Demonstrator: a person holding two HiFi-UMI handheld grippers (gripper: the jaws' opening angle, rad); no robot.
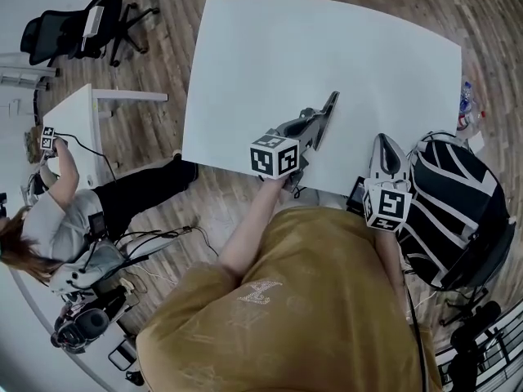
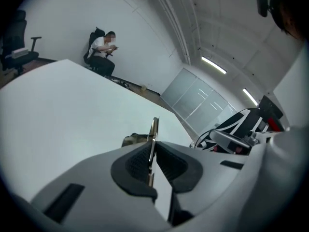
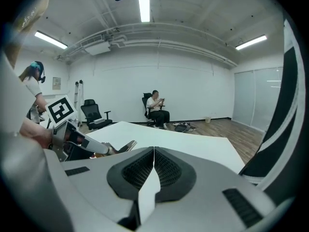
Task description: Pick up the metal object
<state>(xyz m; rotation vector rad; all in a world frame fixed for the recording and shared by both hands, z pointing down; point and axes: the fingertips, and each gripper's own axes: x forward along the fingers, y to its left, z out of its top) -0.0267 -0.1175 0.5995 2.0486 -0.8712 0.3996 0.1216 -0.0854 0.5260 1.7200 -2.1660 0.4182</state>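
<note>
A thin flat metal object [image 1: 330,104] sticks out past my left gripper [image 1: 320,123], over the near part of the white table [image 1: 327,47]. In the left gripper view the metal strip [image 2: 154,129] stands edge-on between the two black pads [image 2: 135,163], which press on it from both sides. My right gripper [image 1: 384,144] hovers at the table's near right edge, apart from the object. Its pads [image 3: 166,170] meet with nothing between them. The right gripper view shows the left gripper [image 3: 91,146] with the metal piece [image 3: 126,146] at its tip.
A black-and-white bag [image 1: 458,202] stands right of the table, close to my right gripper. A person [image 1: 73,219] sits on the floor at the left beside a small white desk [image 1: 82,121]. An office chair [image 1: 73,27] stands far left. Another person [image 3: 157,105] sits beyond the table.
</note>
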